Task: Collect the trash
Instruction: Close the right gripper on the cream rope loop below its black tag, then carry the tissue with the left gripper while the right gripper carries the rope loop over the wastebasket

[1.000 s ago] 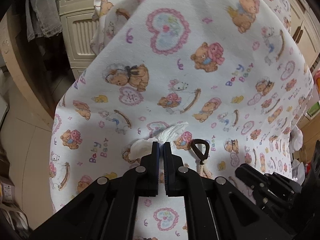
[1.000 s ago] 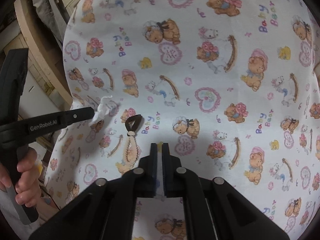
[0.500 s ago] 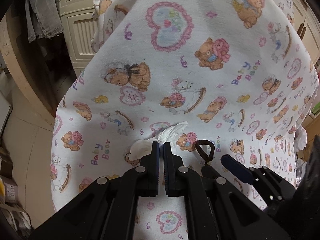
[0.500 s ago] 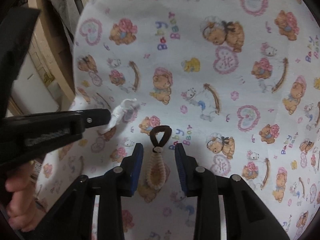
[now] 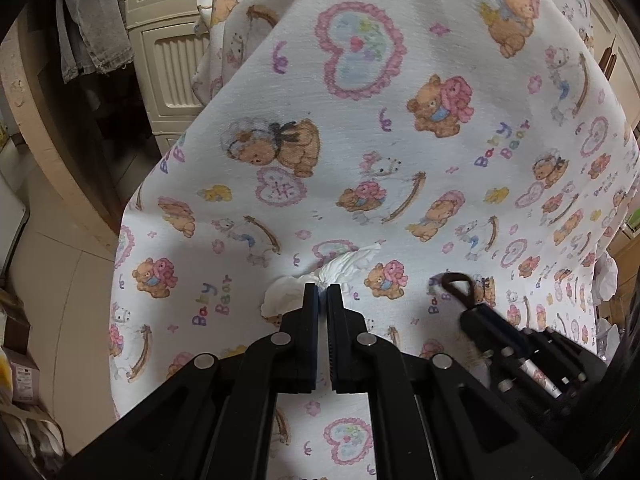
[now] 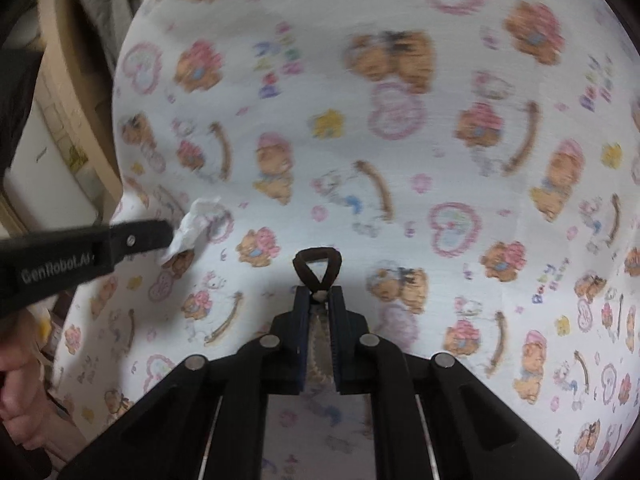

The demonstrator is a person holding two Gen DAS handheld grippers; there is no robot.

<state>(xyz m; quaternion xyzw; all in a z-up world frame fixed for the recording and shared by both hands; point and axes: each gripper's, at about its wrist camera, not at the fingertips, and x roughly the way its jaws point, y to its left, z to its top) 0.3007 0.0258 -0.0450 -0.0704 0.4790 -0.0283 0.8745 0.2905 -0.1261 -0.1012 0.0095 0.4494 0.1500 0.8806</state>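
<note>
Two hand-held grippers work over a surface covered with a teddy-bear cloth (image 5: pixel 360 80). The left hand-held gripper (image 5: pixel 322 294) is pressed together on a crumpled white tissue (image 5: pixel 344 266), which bunches out beyond and to the left of its tips, just above the cloth. The right hand-held gripper (image 6: pixel 319 300) is closing on a small beige braided trinket with a dark loop (image 6: pixel 317 262); the braided body sits between the jaws and the pads appear to press on it, while the loop pokes out past the tips.

From the left wrist view the two tools sit near each other, so a careless lift could knock one against the other and shake the tissue loose. The tissue is held only by a thin twist of paper, which could tear or slip out if pulled quickly. The trinket looks narrow and soft, and the right view is blurred, so the grip may be off-centre; it might slide out during lifting. Pinched cloth is another risk: if either gripper has caught the fabric, raising it would drag the cover.
</note>
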